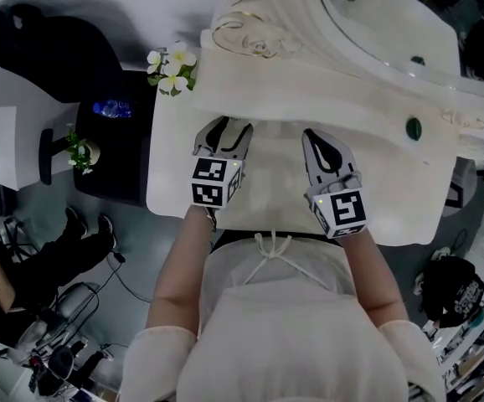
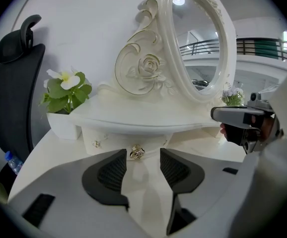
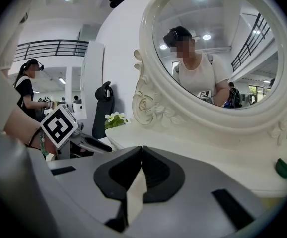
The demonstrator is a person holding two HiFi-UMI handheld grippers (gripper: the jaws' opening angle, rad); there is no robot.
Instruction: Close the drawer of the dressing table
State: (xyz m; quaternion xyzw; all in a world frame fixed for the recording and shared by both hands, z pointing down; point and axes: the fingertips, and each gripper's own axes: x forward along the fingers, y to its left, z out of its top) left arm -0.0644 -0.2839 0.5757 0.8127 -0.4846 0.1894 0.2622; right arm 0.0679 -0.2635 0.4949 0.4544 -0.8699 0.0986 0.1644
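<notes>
The white dressing table (image 1: 172, 153) has a small drawer front (image 2: 114, 141) under its raised shelf, with a gold knob (image 2: 137, 152) on it. My left gripper (image 2: 142, 158) is open, and the knob shows just beyond the gap between its fingertips, not pinched. In the head view the left gripper (image 1: 225, 129) points at the shelf from the table's front. My right gripper (image 1: 316, 137) hovers beside it over the tabletop. The right gripper (image 3: 141, 150) has its fingertips touching and nothing between them. I cannot tell how far the drawer stands out.
An oval mirror (image 2: 198, 38) in a carved frame rises behind the shelf. White flowers in a pot (image 1: 172, 67) stand at the table's left corner, and a small green object (image 1: 414, 128) lies to the right. A black chair (image 1: 24, 44) stands left of the table.
</notes>
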